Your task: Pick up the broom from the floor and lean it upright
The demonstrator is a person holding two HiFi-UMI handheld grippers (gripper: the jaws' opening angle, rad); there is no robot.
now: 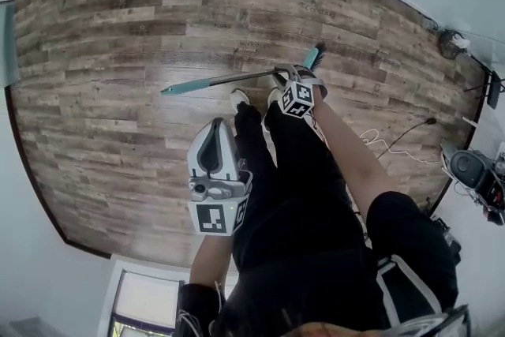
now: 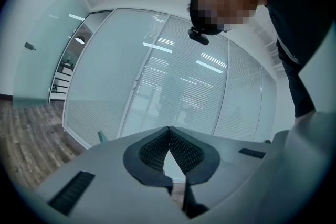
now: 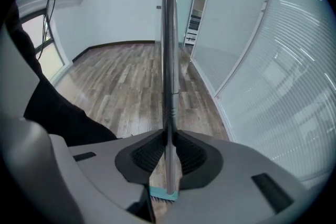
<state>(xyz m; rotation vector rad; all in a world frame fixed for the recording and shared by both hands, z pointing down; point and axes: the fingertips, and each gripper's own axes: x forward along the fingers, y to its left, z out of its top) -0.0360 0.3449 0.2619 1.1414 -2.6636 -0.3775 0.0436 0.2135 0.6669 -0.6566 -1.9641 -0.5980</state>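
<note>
The broom has a thin metal handle (image 1: 241, 78) with a teal grip at its left end and a teal head (image 1: 313, 57) at the right. It hangs above the wooden floor in the head view. My right gripper (image 1: 289, 77) is shut on the handle close to the head. In the right gripper view the handle (image 3: 168, 50) runs straight up from between the pads (image 3: 152, 153), and the teal head (image 3: 163, 194) shows just below the jaws. My left gripper (image 1: 215, 125) is apart from the broom, nearer the person's body. Its jaws (image 2: 169, 132) meet at the tips with nothing between them.
The person's dark trousers and white shoes (image 1: 239, 97) stand just below the broom. A white cable (image 1: 380, 143) and dark equipment (image 1: 474, 170) lie at the right. Frosted glass partitions (image 2: 173, 86) stand ahead of the left gripper. Wooden floor (image 1: 118, 51) stretches left and far.
</note>
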